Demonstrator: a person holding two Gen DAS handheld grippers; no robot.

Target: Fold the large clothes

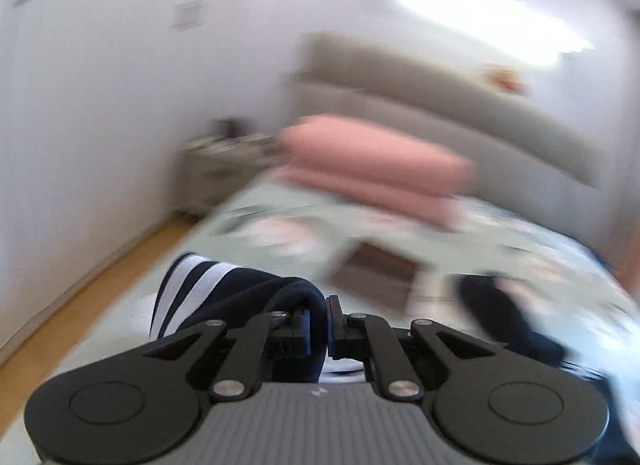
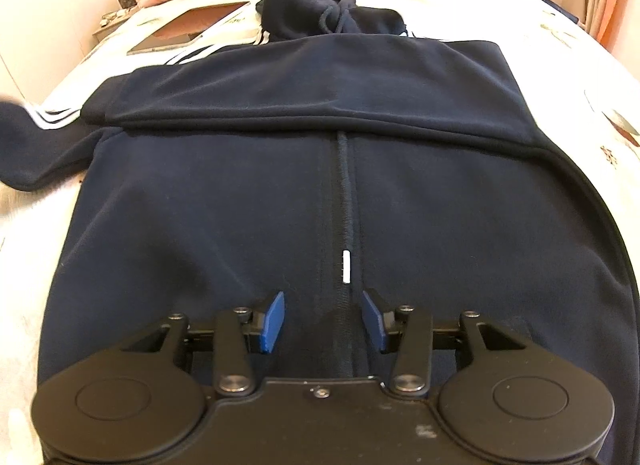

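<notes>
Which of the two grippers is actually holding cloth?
The left gripper: it is shut on the striped sleeve. The right gripper hangs open above the hoodie, gripping nothing.

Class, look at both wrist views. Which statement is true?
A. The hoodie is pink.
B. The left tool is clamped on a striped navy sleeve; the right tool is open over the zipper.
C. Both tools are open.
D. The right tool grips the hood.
B: the left tool pinches the sleeve, while the right tool gapes over the hoodie's zipper.
</notes>
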